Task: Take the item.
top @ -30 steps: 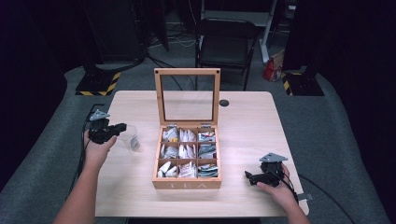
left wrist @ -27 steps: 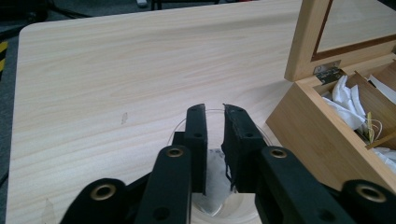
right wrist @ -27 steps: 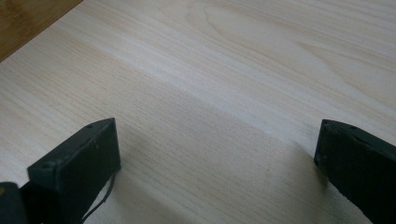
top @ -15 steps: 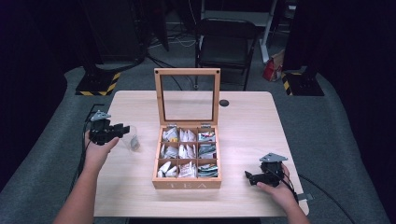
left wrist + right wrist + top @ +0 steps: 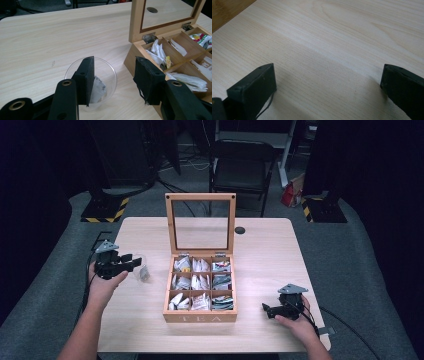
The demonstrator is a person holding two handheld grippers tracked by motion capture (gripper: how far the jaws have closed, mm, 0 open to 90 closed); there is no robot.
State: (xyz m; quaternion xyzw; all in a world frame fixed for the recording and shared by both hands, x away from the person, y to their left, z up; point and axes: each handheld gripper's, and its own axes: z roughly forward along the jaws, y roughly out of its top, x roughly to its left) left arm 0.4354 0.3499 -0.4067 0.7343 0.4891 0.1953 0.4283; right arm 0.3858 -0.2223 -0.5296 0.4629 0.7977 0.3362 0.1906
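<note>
Both grippers are seen over the light wooden table (image 5: pixel 270 245). On the left gripper (image 5: pixel 113 80) the jaws have just been opening and now stand about half apart, nothing pinched between them; they hang above a clear plastic cup (image 5: pixel 110 72) that stands on the table just beside the left wall of the wooden tea box (image 5: pixel 200 317). On the right gripper (image 5: pixel 327 85) the jaws are spread wide over bare tabletop, nothing between them, near the table's front right corner and well apart from the box.

A tea bag (image 5: pixel 98 87) lies in the bottom of the cup, pale and papery with faint grey marks, partly hidden by the left jaw. It is judged to be very light, soft and easily crumpled, so a gentle pinch on a free corner or edge would be called for rather than a squeeze on the filled middle. The cup itself is thin-walled and see-through, probably light enough to tip or slide if its rim is knocked, and likely to buckle under a hard grip; it would best be taken across the rim or low on the wall.

In the box, whose glass-paned lid (image 5: pixel 201 222) stands upright, more tea bags are sorted into compartments (image 5: pixel 200 282).
</note>
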